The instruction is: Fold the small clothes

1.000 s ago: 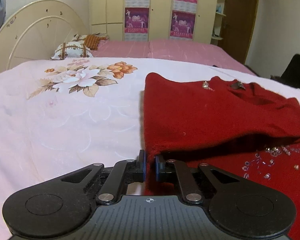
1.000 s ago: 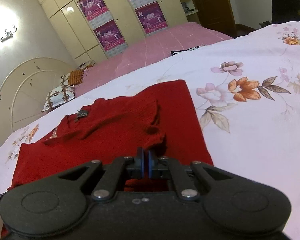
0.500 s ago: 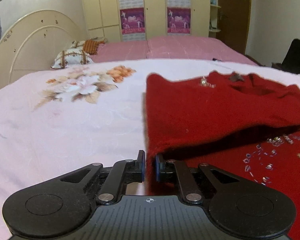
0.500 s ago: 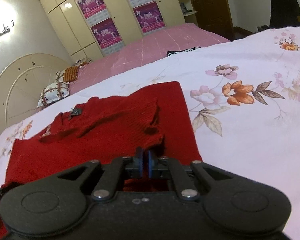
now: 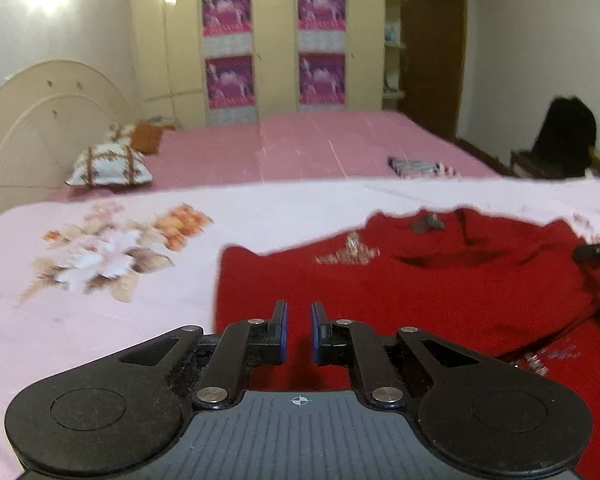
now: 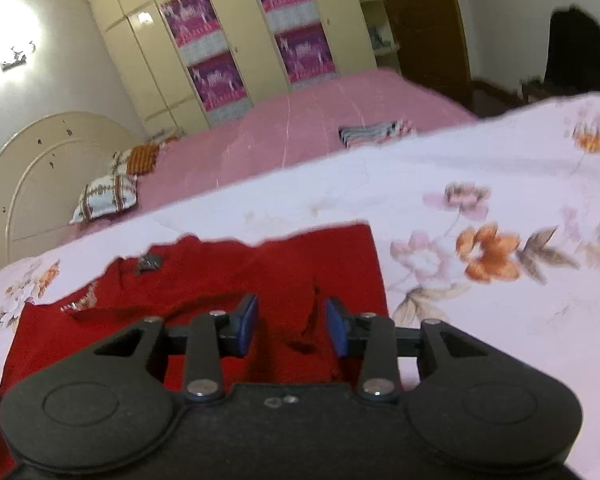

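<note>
Left gripper (image 5: 299, 314) jaws slightly apart, nothing between, above red sweater (image 5: 400, 292). Right gripper (image 6: 291, 320) jaws wide, empty, over sweater's right part. Sweater lies folded on floral bedsheet (image 5: 100, 280); pink bed (image 5: 300, 148) behind.

The left wrist view looks level along its left hand-held gripper (image 5: 298, 322), low and close over the red sweater (image 5: 420, 292) on the bed (image 5: 100, 320), facing the wardrobe (image 5: 276, 40). The right wrist view is tilted and faces the same way. Both views show the sweater, the pillow (image 6: 106, 196) and the headboard (image 5: 40, 128).
</note>
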Action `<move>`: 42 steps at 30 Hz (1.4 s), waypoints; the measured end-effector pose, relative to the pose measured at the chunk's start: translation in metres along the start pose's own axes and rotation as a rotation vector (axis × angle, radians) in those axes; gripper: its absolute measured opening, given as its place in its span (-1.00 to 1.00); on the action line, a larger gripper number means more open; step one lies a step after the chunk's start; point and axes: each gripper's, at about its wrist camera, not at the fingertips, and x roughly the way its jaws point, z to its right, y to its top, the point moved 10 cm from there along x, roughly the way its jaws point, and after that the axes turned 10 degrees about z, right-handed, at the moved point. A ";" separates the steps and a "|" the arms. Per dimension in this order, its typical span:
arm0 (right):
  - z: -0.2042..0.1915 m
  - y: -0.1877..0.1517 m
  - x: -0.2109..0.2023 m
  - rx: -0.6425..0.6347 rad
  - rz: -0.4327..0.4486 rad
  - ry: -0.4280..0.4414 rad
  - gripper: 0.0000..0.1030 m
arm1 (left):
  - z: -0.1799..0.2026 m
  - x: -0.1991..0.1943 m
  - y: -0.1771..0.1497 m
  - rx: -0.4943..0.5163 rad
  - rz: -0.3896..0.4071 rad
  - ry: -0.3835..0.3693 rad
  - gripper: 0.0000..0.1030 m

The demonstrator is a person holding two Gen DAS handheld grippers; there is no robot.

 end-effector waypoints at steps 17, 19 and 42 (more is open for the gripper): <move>0.012 -0.004 -0.001 -0.195 0.011 -0.057 -0.92 | 0.014 0.039 -0.017 0.084 -0.050 -0.011 -0.79; 0.013 -0.009 0.001 -0.204 -0.019 -0.063 -0.90 | 0.016 0.038 -0.013 0.098 -0.065 -0.003 -0.78; -0.030 -0.012 0.028 -0.511 0.000 -0.202 -0.42 | 0.084 0.067 0.008 0.147 -0.046 0.028 0.58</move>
